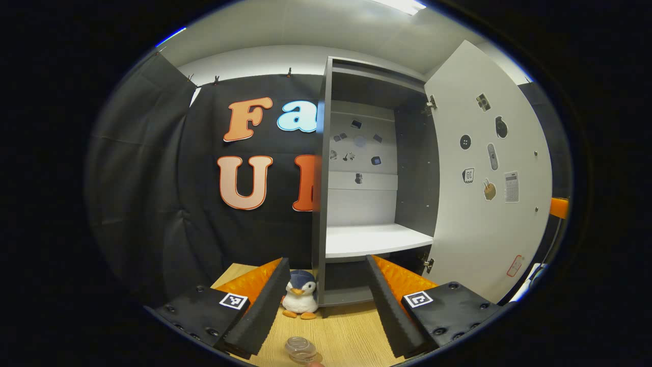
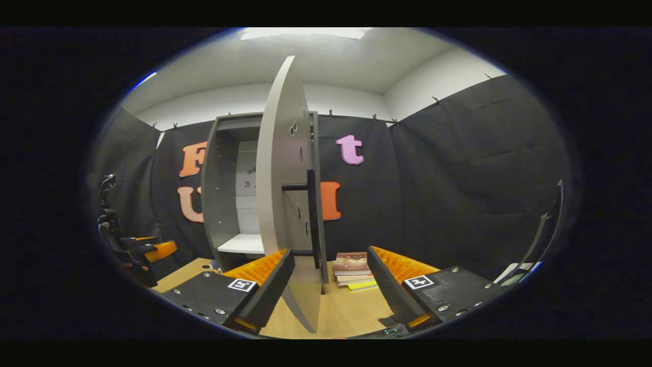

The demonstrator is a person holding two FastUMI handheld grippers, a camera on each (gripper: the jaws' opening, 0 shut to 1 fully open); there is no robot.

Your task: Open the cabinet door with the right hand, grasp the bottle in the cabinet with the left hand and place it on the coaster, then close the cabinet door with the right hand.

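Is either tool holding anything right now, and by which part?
Nothing is held: the left tool and right tool are both open, with the cabinet door edge between the right's fingers, ungripped.

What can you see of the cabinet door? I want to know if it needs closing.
The cabinet door is a tall, flat pale-grey panel, swung wide open on hinges at the cabinet's right side. Its inner face carries small stickers. In the right gripper view it stands nearly edge-on, with a dark vertical bar handle on its outer face. The right gripper is open in front of its edge, not touching it.
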